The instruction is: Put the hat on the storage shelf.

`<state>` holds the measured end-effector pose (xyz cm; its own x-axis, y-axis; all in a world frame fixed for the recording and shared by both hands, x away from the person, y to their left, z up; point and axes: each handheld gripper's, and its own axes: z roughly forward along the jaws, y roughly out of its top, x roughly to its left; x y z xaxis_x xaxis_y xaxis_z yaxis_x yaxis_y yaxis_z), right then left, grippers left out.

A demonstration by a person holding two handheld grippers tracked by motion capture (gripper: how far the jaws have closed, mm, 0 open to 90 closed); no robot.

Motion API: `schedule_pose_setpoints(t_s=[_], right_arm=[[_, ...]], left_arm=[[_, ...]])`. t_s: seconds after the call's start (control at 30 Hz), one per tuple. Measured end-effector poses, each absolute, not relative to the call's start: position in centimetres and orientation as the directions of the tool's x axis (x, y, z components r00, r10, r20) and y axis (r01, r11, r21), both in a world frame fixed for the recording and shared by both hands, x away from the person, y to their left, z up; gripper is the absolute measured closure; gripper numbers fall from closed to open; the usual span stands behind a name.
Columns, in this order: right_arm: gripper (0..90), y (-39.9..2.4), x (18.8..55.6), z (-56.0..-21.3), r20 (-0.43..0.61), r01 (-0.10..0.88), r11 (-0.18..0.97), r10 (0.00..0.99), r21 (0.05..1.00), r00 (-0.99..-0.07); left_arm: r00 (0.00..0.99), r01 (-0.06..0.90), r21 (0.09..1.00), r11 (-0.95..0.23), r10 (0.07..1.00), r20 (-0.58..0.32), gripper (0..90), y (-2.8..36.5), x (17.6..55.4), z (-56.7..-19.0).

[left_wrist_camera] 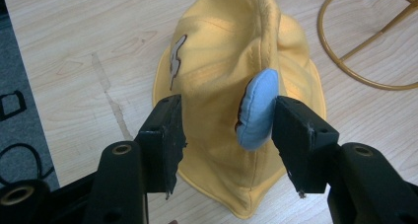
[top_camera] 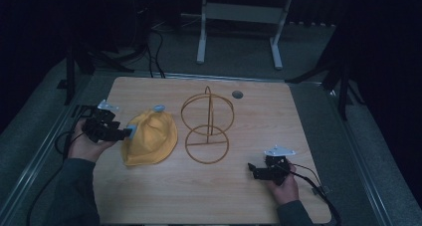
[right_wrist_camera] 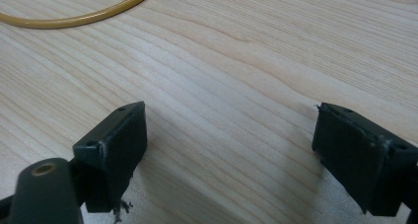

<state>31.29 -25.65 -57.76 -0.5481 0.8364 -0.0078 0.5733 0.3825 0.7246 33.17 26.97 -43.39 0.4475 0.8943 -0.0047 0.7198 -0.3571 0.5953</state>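
A yellow fabric hat (top_camera: 152,136) lies on the wooden table (top_camera: 259,111), left of centre. It has a small blue ear (top_camera: 159,108) at its far edge and another blue ear (left_wrist_camera: 256,110) on the side facing me. My left gripper (top_camera: 128,133) reaches the hat from the left. In the left gripper view the left gripper (left_wrist_camera: 226,135) straddles the hat (left_wrist_camera: 217,51), jaws apart, and the blue ear rests against its right jaw. My right gripper (top_camera: 251,169) sits at the front right, low over bare wood. Its jaws (right_wrist_camera: 229,150) stand wide open with nothing between them.
A gold wire stand (top_camera: 207,126) with a round base and an upright ring stands at the table's centre, just right of the hat. Its base ring (left_wrist_camera: 345,61) is close to the hat, and an arc of the ring (right_wrist_camera: 74,20) lies ahead of the right gripper. A small round hole (top_camera: 237,94) sits near the far edge.
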Motion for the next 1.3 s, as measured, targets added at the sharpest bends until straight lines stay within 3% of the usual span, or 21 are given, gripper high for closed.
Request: schedule_pose_setpoints(t_s=[1.3], right_arm=[[13.2,-25.7,31.3,-57.8,-0.008,0.573,0.382,0.836,0.725,-0.548]], left_arm=[[0.5,0.7,0.572,-0.428,0.866,0.036,52.7,25.2,34.3,-40.5]])
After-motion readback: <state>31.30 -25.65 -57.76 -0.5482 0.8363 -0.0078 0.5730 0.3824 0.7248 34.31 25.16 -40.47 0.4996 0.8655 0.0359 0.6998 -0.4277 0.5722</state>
